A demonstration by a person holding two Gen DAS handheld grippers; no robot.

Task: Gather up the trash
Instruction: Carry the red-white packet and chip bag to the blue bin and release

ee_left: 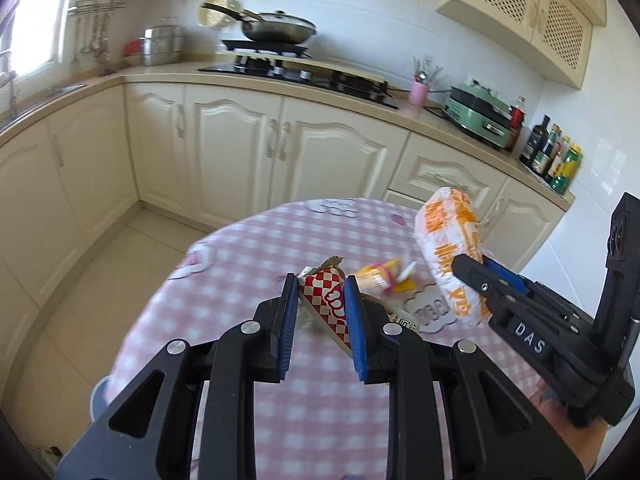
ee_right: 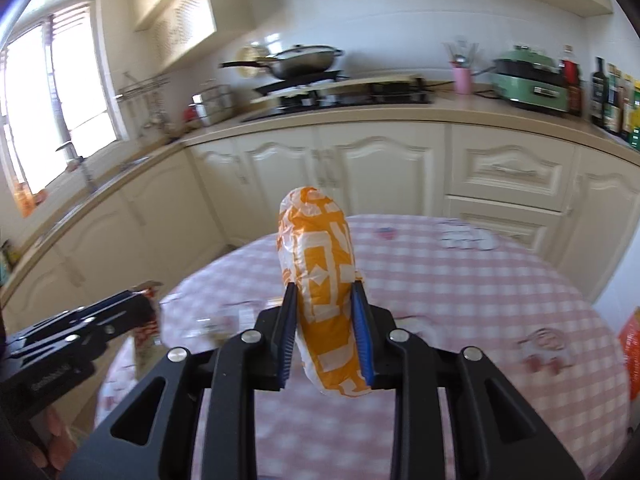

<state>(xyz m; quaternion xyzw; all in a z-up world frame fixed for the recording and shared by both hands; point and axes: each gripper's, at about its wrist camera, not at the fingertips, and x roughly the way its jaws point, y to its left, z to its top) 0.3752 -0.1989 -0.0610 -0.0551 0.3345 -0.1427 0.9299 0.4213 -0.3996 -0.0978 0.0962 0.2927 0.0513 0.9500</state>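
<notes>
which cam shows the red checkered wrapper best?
Left wrist view. The red checkered wrapper sits centred and sharp there, pinched between the left gripper's blue fingers. In the right wrist view only a blurred sliver of it shows at the left edge, mostly behind that gripper.

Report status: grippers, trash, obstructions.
Left gripper shut on red-white checkered wrapper. Right gripper shut on orange-white paper bag. Yellow wrapper on table.
</notes>
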